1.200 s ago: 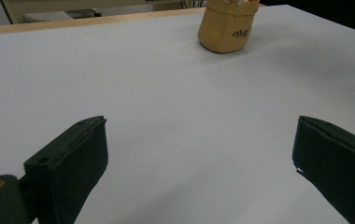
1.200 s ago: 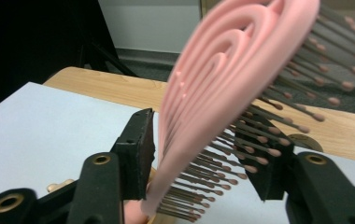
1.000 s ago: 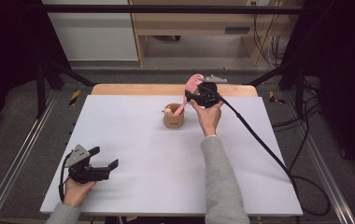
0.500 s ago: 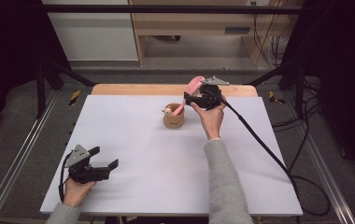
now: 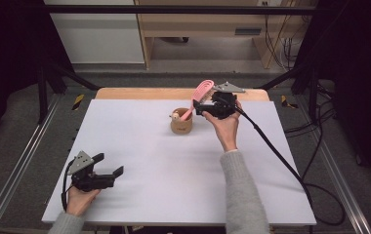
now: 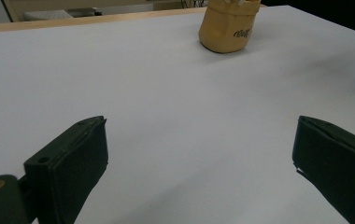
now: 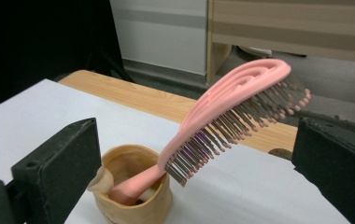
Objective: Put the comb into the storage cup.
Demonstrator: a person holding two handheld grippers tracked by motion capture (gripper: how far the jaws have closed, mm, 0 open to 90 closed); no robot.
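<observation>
Pink hairbrush (image 7: 222, 116) stands handle-down in a tan cup (image 5: 181, 122) at the table's far middle.
At near left the left gripper (image 5: 109, 168) rests on the white table (image 5: 149, 161), jaws wide apart and empty; just right of the cup, the right gripper (image 5: 196, 107) hovers, jaws spread either side of the tilted brush, not touching it.

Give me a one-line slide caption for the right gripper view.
Open right gripper faces a pink hairbrush standing handle-down in a tan cup on the white table.
</observation>
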